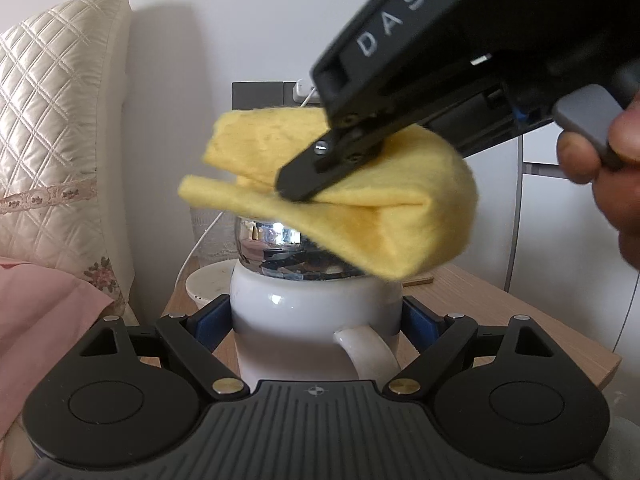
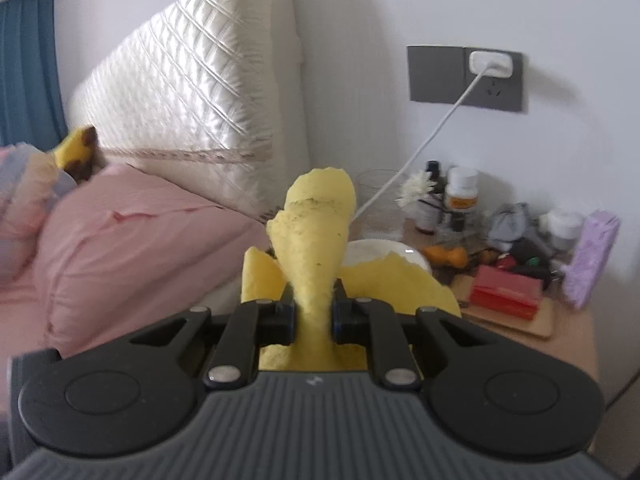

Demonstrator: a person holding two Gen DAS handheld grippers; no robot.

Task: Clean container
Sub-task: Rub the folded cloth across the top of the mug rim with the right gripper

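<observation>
A white ceramic container (image 1: 292, 320) with a handle (image 1: 368, 352) and a shiny chrome top (image 1: 276, 248) stands upright between the fingers of my left gripper (image 1: 316, 320). Its blue pads press on both sides of the body. A folded yellow cloth (image 1: 384, 212) lies over the right part of the chrome top, with my right gripper (image 1: 298, 186) shut on it from the upper right. In the right wrist view the cloth (image 2: 316, 232) sticks up between the shut fingers of the right gripper (image 2: 314, 314) and hides the container.
The wooden bedside table (image 1: 504, 308) carries a white bowl (image 2: 384, 252), a glass (image 2: 378, 200), several bottles (image 2: 460, 196), a red box (image 2: 506, 294) and a purple pack (image 2: 592, 256). A white cable (image 2: 424, 152) runs from the wall socket (image 2: 466, 78). A quilted pillow (image 1: 56, 120) and pink bedding (image 2: 132, 240) lie left. A hand (image 1: 600, 152) grips the right gripper's trigger.
</observation>
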